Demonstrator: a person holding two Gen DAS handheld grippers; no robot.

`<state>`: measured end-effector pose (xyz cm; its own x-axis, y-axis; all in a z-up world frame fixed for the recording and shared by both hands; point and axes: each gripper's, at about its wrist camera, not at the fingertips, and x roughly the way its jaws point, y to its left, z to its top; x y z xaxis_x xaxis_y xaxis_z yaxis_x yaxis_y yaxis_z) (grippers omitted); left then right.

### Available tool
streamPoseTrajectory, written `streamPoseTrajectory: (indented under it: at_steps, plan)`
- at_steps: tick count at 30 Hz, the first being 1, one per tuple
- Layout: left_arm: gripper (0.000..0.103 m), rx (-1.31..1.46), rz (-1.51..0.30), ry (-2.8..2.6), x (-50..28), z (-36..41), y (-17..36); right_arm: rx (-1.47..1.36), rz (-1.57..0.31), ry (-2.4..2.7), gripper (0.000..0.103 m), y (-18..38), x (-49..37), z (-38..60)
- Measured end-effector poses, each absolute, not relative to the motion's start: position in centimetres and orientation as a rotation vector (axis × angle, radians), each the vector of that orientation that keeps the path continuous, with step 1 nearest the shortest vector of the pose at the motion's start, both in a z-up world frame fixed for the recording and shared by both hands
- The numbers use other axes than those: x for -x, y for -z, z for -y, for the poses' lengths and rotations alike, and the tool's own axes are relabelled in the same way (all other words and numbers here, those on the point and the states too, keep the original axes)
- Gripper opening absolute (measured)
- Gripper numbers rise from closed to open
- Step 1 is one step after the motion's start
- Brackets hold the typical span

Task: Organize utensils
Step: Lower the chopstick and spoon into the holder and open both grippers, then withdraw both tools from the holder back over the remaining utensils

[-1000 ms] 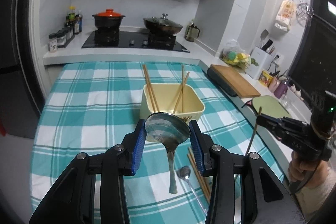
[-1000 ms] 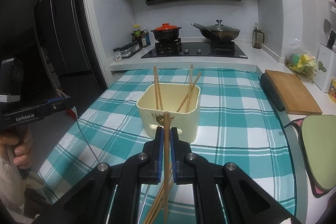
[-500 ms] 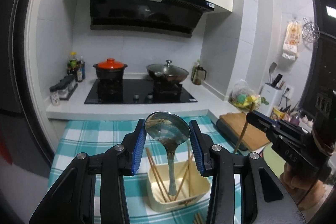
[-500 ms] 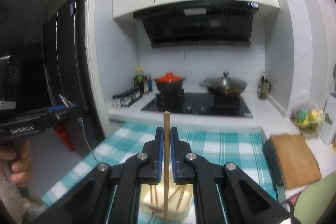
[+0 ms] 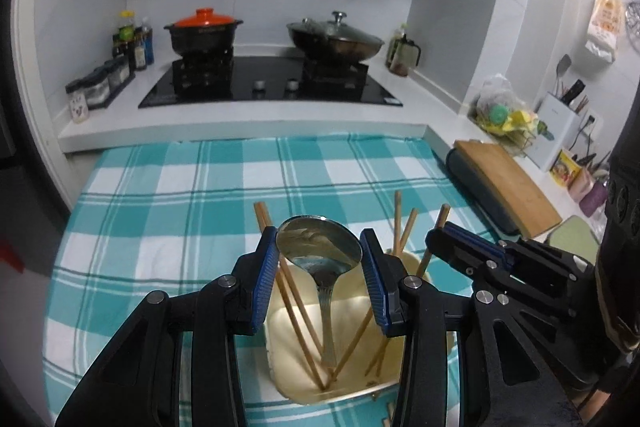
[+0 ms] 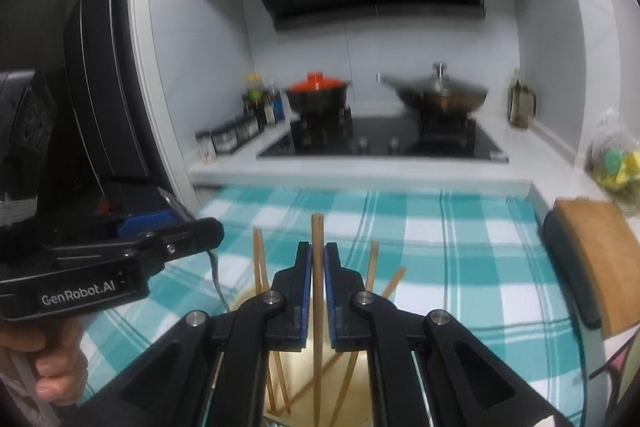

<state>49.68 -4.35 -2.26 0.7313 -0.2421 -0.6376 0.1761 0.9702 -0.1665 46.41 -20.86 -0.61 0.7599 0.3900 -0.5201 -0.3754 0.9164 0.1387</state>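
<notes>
Above the cream bin (image 5: 344, 383) on the checked worktop (image 5: 168, 211), I have both grippers poised with their loads. My left gripper (image 5: 320, 259) has its blue fingers (image 5: 267, 267) clamped on the bowl of a steel ladle (image 5: 319, 247), bowl up, with the handle hanging straight down into the bin and its tip low among the sticks there. My right gripper (image 6: 318, 277) has its fingers (image 6: 304, 279) pressed together on a single wooden chopstick (image 6: 317, 235), held upright; the top end pokes above the fingers and the lower part runs down into the bin's mouth, though I cannot tell whether it touches the bottom. In the left wrist view the right gripper (image 5: 436, 239) sits just to the right of the bin, level with the ladle's bowl. Inside the bin several loose chopsticks (image 5: 296, 307) already lean against its walls, some slanting left of the ladle handle, others slanting right with their tops clear of the rim. Just in front of the bin, at its near right corner, a couple of stick ends (image 5: 390, 413) lie on the cloth. In the right wrist view the left gripper (image 6: 192, 231) shows to the left of the bin, with a hand (image 6: 52, 363) wrapped round its grip. Well behind the bin, the stove carries an orange-lidded pot (image 5: 204, 31) and a covered wok (image 5: 336, 39).
</notes>
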Motion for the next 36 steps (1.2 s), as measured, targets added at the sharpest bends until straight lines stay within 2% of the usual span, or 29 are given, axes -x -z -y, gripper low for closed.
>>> streamPoseTrajectory:
  at_steps: [7,11,13,17,21,25,32,36]
  plan:
    - [0.045,0.118,-0.781,0.219,-51.3,4.7,4.0,-0.09,-0.694,-0.39,0.01,3.8,-48.8,21.9]
    - [0.069,0.128,-0.752,0.216,-49.7,3.6,2.1,-0.115,-0.685,-0.365,0.025,2.6,-49.1,22.6]
    - [0.077,0.116,-0.742,0.215,-48.1,2.5,0.8,-0.129,-0.664,-0.365,0.038,1.2,-48.2,23.1]
    - [0.089,0.047,-0.766,0.239,-43.0,0.3,-0.8,-0.064,-0.604,-0.348,0.045,-2.5,-43.9,24.4]
    - [0.091,-0.063,-0.804,0.26,-36.7,-1.8,-0.4,0.042,-0.591,-0.311,0.048,-4.4,-38.1,25.8]
    - [0.093,-0.135,-0.809,0.25,-30.1,-3.4,1.2,0.144,-0.616,-0.289,0.048,-4.0,-32.4,26.7]
    - [0.096,-0.008,-0.788,0.231,-22.1,-2.9,5.8,0.22,-0.589,-0.231,0.048,0.2,-22.3,26.7]
    - [0.096,0.082,-0.789,0.214,-20.5,-1.0,8.2,0.141,-0.555,-0.19,0.048,3.3,-17.6,26.9]
